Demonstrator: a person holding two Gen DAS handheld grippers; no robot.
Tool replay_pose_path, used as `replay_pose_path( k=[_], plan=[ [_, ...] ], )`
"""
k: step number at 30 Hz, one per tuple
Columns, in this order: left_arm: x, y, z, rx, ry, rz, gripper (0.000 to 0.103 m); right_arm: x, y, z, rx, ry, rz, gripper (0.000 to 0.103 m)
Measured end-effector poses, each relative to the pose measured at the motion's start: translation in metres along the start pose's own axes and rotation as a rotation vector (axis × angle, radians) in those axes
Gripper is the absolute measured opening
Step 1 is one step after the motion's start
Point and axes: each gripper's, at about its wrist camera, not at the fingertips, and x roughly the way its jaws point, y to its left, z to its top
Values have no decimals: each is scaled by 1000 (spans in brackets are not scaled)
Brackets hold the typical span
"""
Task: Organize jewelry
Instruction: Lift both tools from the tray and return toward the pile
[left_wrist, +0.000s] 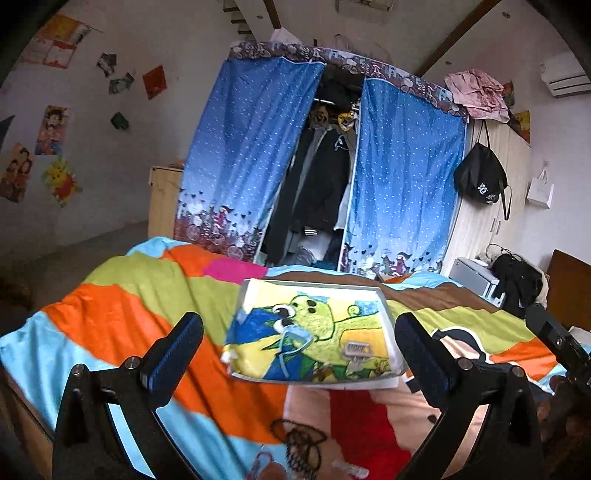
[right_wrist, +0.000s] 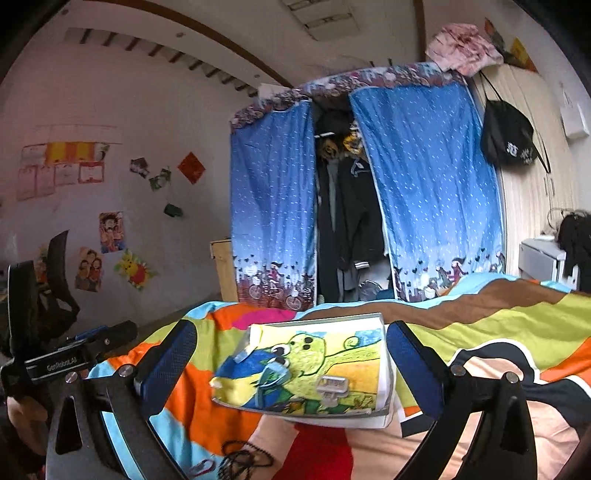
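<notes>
On the bed's striped blanket (left_wrist: 140, 291), dead ahead of both hand-held grippers, the cartoon-lined tray (left_wrist: 388, 306) is lying with its long axis running across your view. Inside that tray a pale blue bracelet or cord (left_wrist: 295, 338) is resting left of centre, and a small clear clip-like piece (left_wrist: 356, 349) is sitting just right of it. A dark beaded necklace (left_wrist: 301, 439) is lying on the blanket on the near side of the tray, between you and it. Your left hand-held gripper (left_wrist: 299, 350) is hovering with fingers spread wide, empty, framing the tray. Your right hand-held gripper (right_wrist: 291, 365) is likewise gaping and holding nothing. Neither looks clearly nearer; I judge the necklace the likelier next reach, low and close beneath both.
</notes>
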Motion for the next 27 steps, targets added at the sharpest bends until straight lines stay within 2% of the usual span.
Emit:
replay_pose_path(
  k=[6, 11, 16, 27],
  plan=[
    [-37, 7, -22, 11, -4, 32, 102, -27, 33, -18, -74, -18, 15, 103],
    [-59, 13, -44, 28, 16, 56, 102, -35, 50, -36, -94, 4, 20, 103],
    [-69, 25, -70, 21, 59, 70, 102, -30, 56, -59, -94, 86, 18, 103],
    [-66, 43, -127, 40, 219, 79, 102, -21, 60, -115, -75, 253, 15, 103]
  ],
)
